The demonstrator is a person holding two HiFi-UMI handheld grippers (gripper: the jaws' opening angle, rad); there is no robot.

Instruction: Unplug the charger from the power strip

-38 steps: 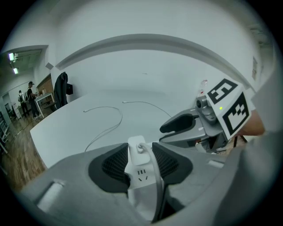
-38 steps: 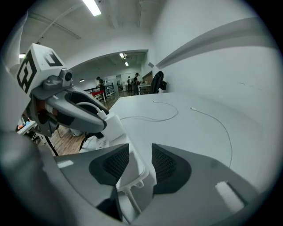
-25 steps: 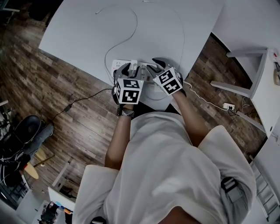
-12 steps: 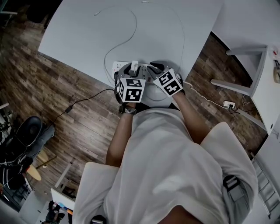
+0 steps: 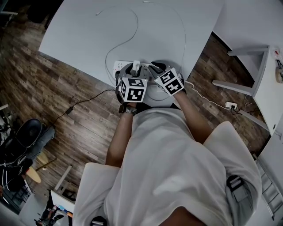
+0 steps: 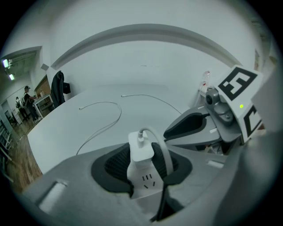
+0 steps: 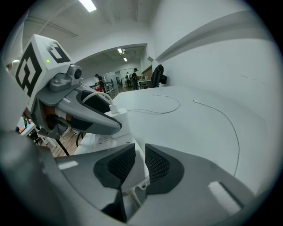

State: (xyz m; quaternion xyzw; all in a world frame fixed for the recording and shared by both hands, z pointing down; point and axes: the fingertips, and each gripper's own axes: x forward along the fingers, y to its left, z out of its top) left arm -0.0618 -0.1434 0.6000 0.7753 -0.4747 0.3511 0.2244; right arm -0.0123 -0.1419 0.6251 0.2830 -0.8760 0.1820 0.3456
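White table (image 5: 88,35), upper centre: left gripper (image 6: 141,167) pinching the plugged-in charger (image 6: 141,145), right gripper (image 7: 136,164) just closed onto the power strip (image 7: 104,137); gripping step, next likely needing a straight pull.

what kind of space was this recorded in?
Likely an open-plan office or lab: big white table, wood-plank floor, an office chair, and people working under ceiling strip lights in the background.
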